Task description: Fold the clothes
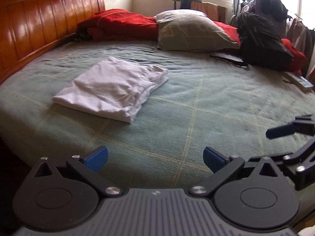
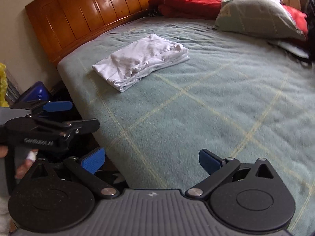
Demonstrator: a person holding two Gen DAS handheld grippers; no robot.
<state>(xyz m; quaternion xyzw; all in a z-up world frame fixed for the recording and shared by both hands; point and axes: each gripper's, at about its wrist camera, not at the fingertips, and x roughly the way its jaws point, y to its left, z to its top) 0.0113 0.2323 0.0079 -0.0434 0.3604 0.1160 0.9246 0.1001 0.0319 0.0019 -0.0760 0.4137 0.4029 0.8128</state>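
Note:
A white garment [image 1: 112, 87] lies folded into a neat rectangle on the green bedspread [image 1: 196, 98], toward the headboard side; the right wrist view shows it [image 2: 141, 61] near the bed's left edge. My left gripper [image 1: 155, 158] hangs open above the near part of the bed, well short of the garment, with nothing between its blue pads. My right gripper [image 2: 151, 161] is open too, over the bed's near corner, holding nothing. The right gripper's fingers [image 1: 279, 131] poke in at the right of the left wrist view. The left gripper [image 2: 78, 116] shows at the left of the right wrist view.
A wooden headboard [image 1: 39, 25] runs along the left. A red blanket [image 1: 122, 23], a pillow [image 1: 193, 31] and a black backpack [image 1: 261, 39] sit at the far side. A book [image 1: 299, 80] lies at the right edge. Dark items and a blue object [image 2: 35, 94] are on the floor beside the bed.

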